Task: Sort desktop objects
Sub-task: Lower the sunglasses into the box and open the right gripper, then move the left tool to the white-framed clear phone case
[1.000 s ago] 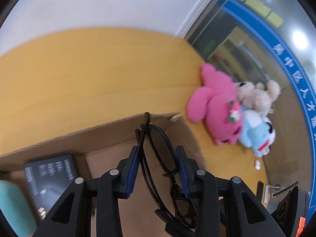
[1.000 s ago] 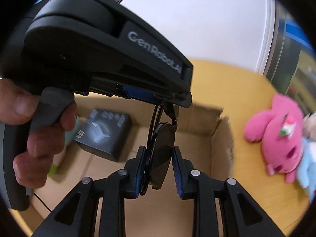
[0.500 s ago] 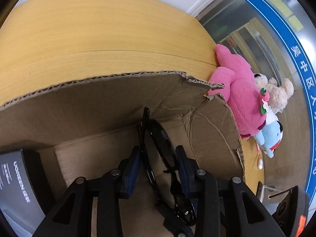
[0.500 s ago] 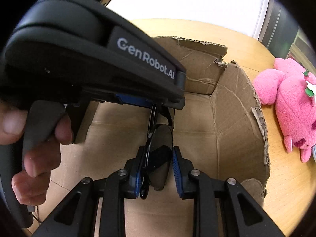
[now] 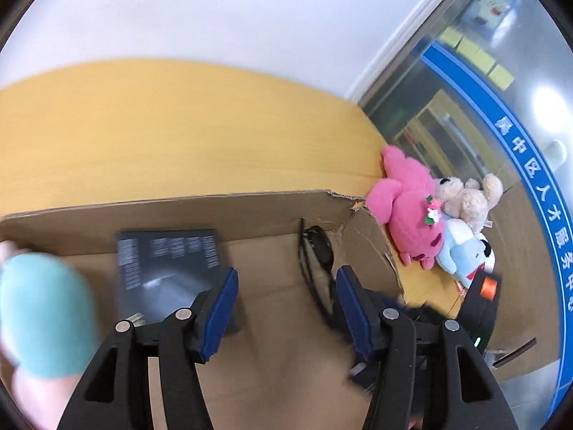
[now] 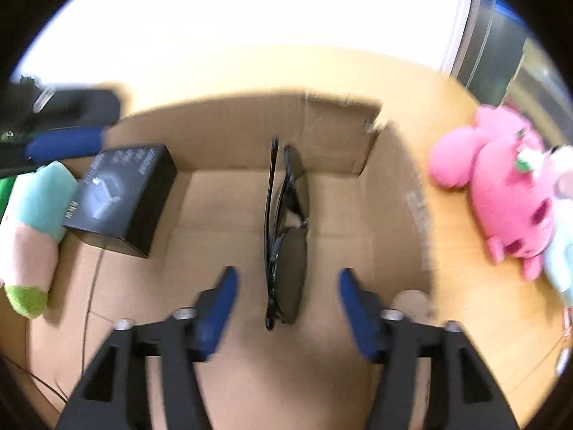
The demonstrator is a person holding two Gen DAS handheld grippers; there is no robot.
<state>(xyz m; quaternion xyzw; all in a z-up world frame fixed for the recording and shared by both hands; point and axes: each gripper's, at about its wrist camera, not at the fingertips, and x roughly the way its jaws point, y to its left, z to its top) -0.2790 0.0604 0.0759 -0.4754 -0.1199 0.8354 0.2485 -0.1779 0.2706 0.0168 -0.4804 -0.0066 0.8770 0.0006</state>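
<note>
Beyond my tool lay a yellow wooden tabletop (image 5: 172,129) against a white wall (image 5: 229,14). To the right I saw a glass partition (image 5: 476,107) with a blue lettered band (image 5: 530,179).

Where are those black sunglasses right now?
The sunglasses lie folded on the floor of the cardboard box, right of the black carton. In the right wrist view they sit ahead of the open right gripper, untouched.
</note>
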